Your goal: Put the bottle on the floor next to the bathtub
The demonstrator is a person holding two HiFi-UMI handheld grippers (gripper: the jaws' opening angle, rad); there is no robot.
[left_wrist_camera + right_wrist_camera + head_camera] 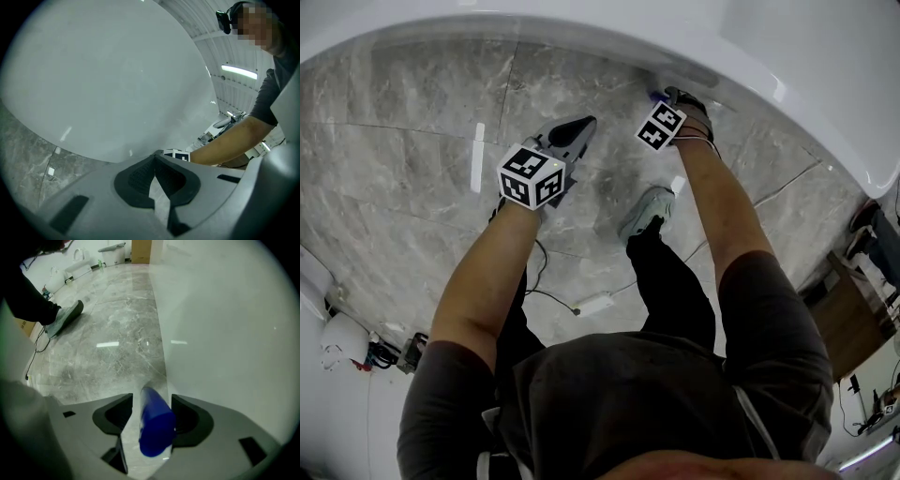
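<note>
my right tongs (152, 397) are released: the two dark pads stand apart, and the blue bottle (154, 427) sits in the gap between them. the left pad is clearly off it, with floor showing in between. the right pad is just beside it, and i can't tell if it touches. the bottle's far end is down at the grey marble floor (108, 333), right where the floor meets the white wall of the bathtub (225, 333). my left tongs (154, 158) are clenched, tips together with nothing in them, and they point at the tub's curved white side. from the head view both my arms reach down toward the tub's edge, the right one further in. my grey shoe (645, 211) is planted on the floor between them, and a thin cable (546, 292) trails near it.
</note>
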